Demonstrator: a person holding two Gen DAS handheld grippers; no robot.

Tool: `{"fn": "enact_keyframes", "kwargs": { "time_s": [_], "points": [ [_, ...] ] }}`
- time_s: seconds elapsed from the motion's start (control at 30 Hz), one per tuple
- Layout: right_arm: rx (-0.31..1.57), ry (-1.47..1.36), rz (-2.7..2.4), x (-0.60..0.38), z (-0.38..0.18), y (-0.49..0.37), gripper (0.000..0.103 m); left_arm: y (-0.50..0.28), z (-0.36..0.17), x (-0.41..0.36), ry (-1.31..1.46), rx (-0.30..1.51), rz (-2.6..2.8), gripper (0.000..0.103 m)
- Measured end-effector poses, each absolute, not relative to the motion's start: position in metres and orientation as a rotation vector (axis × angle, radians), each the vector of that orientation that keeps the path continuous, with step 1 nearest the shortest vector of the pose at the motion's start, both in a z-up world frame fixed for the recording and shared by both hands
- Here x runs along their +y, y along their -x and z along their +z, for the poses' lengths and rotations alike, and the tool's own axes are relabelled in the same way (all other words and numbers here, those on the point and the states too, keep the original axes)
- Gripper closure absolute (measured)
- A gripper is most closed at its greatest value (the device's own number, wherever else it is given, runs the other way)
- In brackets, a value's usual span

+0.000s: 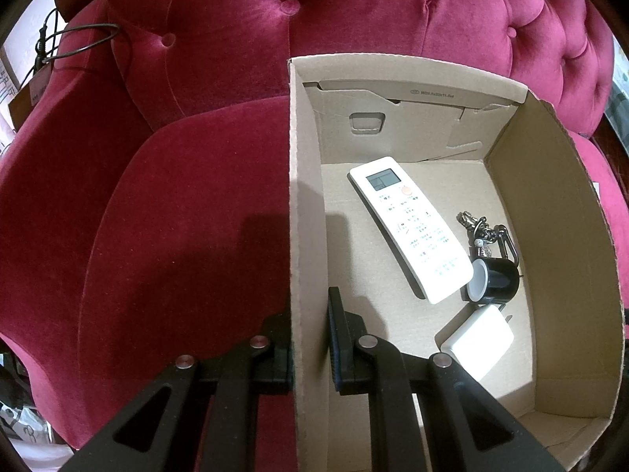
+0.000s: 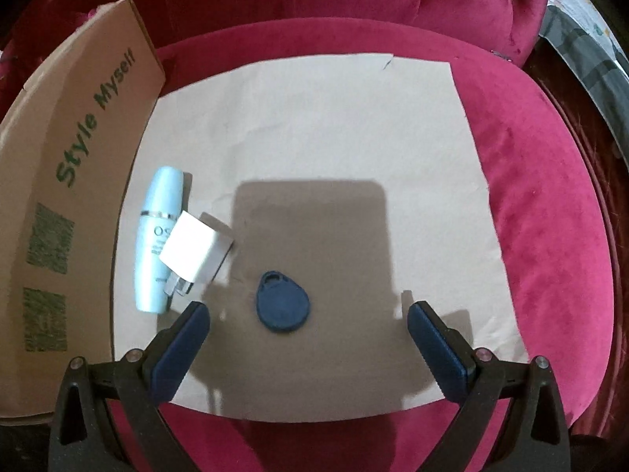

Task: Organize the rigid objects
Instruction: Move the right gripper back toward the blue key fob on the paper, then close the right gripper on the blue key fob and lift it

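Observation:
In the left wrist view, my left gripper [image 1: 310, 338] is shut on the left wall of an open cardboard box [image 1: 308, 236], one finger outside and one inside. On the box floor lie a white remote control [image 1: 411, 228], a keyring with charms [image 1: 485, 232], a black roll [image 1: 493, 281] and a white charger [image 1: 477, 340]. In the right wrist view, my right gripper [image 2: 308, 328] hangs open just above a blue key fob [image 2: 282, 306], which lies on a sheet of paper [image 2: 314, 126] between the two fingers. A pale blue bottle [image 2: 157, 236] and a white plug adapter [image 2: 194, 251] lie to the left.
Everything rests on a crimson velvet sofa [image 1: 177, 236] with a tufted back. The box's outer wall, printed "Style Myself" [image 2: 78, 157], stands at the left of the paper. A cable [image 1: 63, 43] hangs over the sofa's left arm.

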State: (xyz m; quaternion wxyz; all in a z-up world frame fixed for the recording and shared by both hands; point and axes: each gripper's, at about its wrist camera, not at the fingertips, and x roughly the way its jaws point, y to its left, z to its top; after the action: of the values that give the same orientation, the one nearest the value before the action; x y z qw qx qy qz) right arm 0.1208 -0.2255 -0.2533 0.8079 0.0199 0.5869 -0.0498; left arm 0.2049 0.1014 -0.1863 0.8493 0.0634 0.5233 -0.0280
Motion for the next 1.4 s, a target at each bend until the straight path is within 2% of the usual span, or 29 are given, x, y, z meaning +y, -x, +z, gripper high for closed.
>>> {"fn": "enact_keyframes", "kwargs": {
  "time_s": [0.33, 0.4, 0.47, 0.57, 0.63, 0.7, 1.4],
  "points": [
    [1.277, -0.073, -0.094, -0.235, -0.263, -0.130, 0.001, -0.205, -0.186, 0.101, -0.133, 1.103, -0.058, 0.089],
    [1.276, -0.079, -0.090, -0.236, -0.261, -0.131, 0.004, -0.205, -0.186, 0.101, -0.132, 1.103, -0.059, 0.089],
    [1.267, -0.083, -0.085, -0.237, -0.257, -0.129, 0.012, -0.205, -0.187, 0.101, -0.134, 1.103, -0.058, 0.089],
    [1.256, -0.094, -0.071, -0.238, -0.252, -0.130, 0.032, -0.205, -0.187, 0.101, -0.135, 1.102, -0.057, 0.089],
    [1.247, -0.096, -0.069, -0.238, -0.249, -0.130, 0.060, -0.205, -0.187, 0.101, -0.135, 1.102, -0.056, 0.089],
    [1.248, -0.108, -0.064, -0.238, -0.247, -0.132, 0.075, -0.205, -0.187, 0.101, -0.135, 1.102, -0.056, 0.089],
    [1.209, -0.090, -0.076, -0.215, -0.218, -0.129, 0.075, -0.205, -0.186, 0.101, -0.133, 1.102, -0.052, 0.089]
  ]
}}
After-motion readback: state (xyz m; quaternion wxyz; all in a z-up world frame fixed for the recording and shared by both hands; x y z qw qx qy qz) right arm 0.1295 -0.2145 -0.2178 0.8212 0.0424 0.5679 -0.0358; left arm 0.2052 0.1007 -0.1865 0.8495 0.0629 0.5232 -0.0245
